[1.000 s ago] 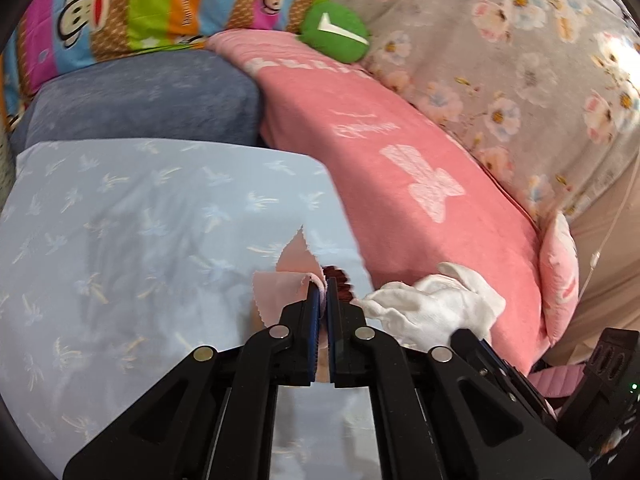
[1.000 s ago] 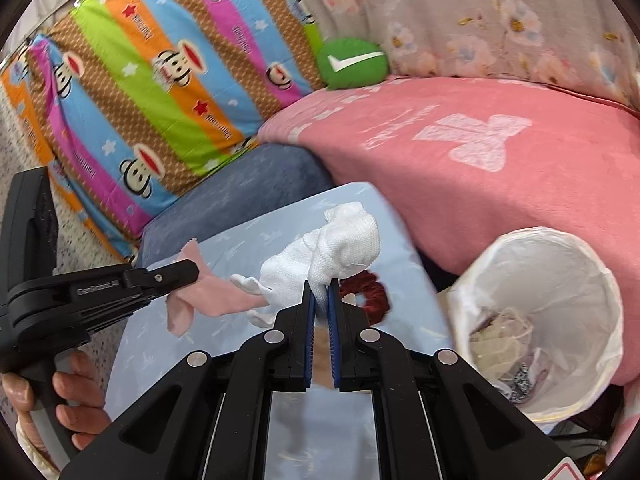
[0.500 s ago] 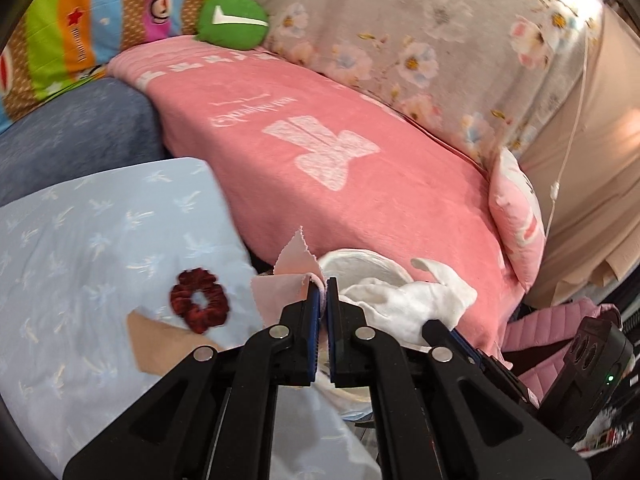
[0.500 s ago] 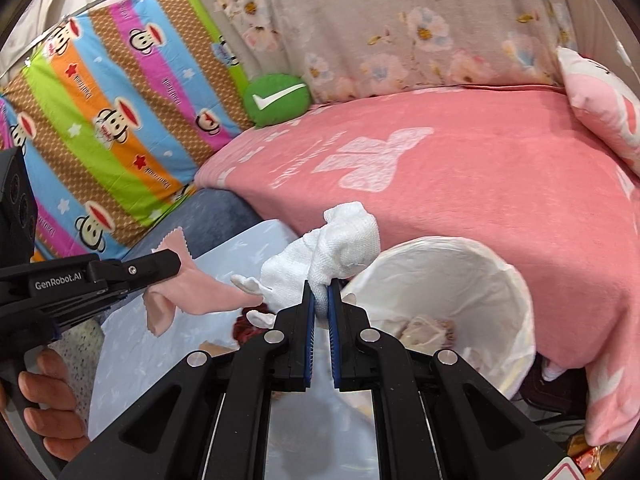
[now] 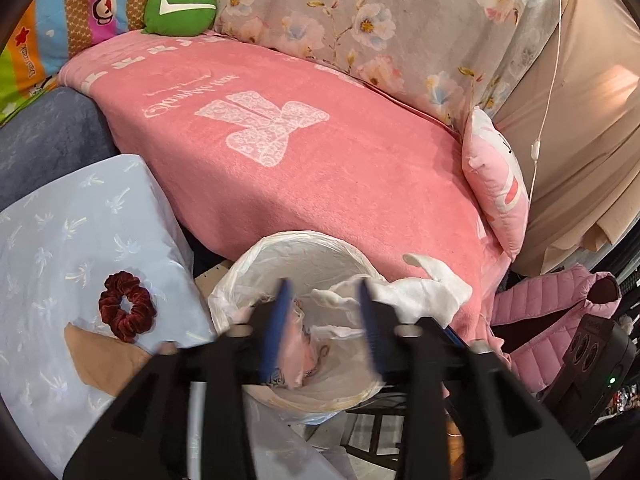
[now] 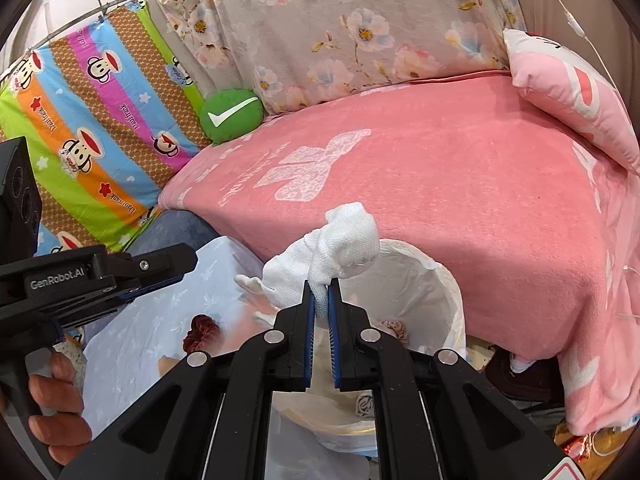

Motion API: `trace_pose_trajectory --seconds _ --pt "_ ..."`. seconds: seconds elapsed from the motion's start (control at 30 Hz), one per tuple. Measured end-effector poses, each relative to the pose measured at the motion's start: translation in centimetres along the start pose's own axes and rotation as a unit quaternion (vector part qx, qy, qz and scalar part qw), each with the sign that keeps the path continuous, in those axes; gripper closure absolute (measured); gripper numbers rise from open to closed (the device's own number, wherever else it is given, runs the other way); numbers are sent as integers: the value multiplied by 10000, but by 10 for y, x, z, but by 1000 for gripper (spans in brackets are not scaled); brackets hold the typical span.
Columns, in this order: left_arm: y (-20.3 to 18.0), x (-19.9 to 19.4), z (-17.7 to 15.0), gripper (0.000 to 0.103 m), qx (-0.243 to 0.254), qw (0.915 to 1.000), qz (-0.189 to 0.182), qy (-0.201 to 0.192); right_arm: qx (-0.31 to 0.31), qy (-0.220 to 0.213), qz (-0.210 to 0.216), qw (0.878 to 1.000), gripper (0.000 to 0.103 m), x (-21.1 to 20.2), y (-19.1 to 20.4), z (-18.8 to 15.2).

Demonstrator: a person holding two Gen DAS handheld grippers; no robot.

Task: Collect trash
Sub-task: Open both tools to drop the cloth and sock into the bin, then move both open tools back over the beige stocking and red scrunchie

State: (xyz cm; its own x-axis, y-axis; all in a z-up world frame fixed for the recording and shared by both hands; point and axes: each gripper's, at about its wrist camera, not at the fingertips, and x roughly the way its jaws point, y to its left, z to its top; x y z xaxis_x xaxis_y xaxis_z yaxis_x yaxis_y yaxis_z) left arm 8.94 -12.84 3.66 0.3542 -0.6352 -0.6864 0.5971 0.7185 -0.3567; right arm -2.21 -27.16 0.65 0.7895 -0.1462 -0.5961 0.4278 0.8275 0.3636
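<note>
My left gripper (image 5: pixel 324 300) is open above the white-lined trash bin (image 5: pixel 256 264); a pink scrap (image 5: pixel 292 344) lies inside the bin below its jaws. My right gripper (image 6: pixel 321 292) is shut on a crumpled white tissue (image 6: pixel 340 244) and holds it over the bin's rim (image 6: pixel 444 280). The tissue also shows at the right of the left wrist view (image 5: pixel 424 292). The left gripper appears at the left of the right wrist view (image 6: pixel 152 268).
A dark red scrunchie (image 5: pixel 126 306) and a tan paper scrap (image 5: pixel 104 354) lie on the light blue cloth (image 5: pixel 60 248). A pink blanket (image 5: pixel 300 160) covers the bed behind the bin. A pink pillow (image 5: pixel 496 184) and a green cushion (image 5: pixel 180 10) lie on it.
The left gripper has opened and the pink scrap has dropped into the bin. Both grippers moved right, over the bin. The right gripper still holds the tissue.
</note>
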Motion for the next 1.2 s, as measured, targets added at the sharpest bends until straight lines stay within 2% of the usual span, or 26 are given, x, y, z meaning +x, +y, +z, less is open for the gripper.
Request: trace_pose_trajectory --seconds 0.03,0.13,0.3,0.43,1.0,1.2 --pt "-2 -1 1 41 4 10000 53 -81 3 -1 -4 10000 96 0 -1 0" --pt "-4 -4 1 37 122 9995 194 -202 -6 -2 -4 10000 95 2 -1 0" --pt "2 -5 -1 35 150 9984 449 -311 -70 -22 13 10000 90 5 5 -1" --pt "9 -4 -3 35 96 9977 590 -329 -163 3 57 9999 77 8 13 -2" --pt "36 -9 -12 35 -214 9965 738 -330 -407 137 213 9988 68 13 40 -7" --pt "52 -13 -18 23 -391 9949 869 -337 -504 223 281 9981 66 18 51 -12"
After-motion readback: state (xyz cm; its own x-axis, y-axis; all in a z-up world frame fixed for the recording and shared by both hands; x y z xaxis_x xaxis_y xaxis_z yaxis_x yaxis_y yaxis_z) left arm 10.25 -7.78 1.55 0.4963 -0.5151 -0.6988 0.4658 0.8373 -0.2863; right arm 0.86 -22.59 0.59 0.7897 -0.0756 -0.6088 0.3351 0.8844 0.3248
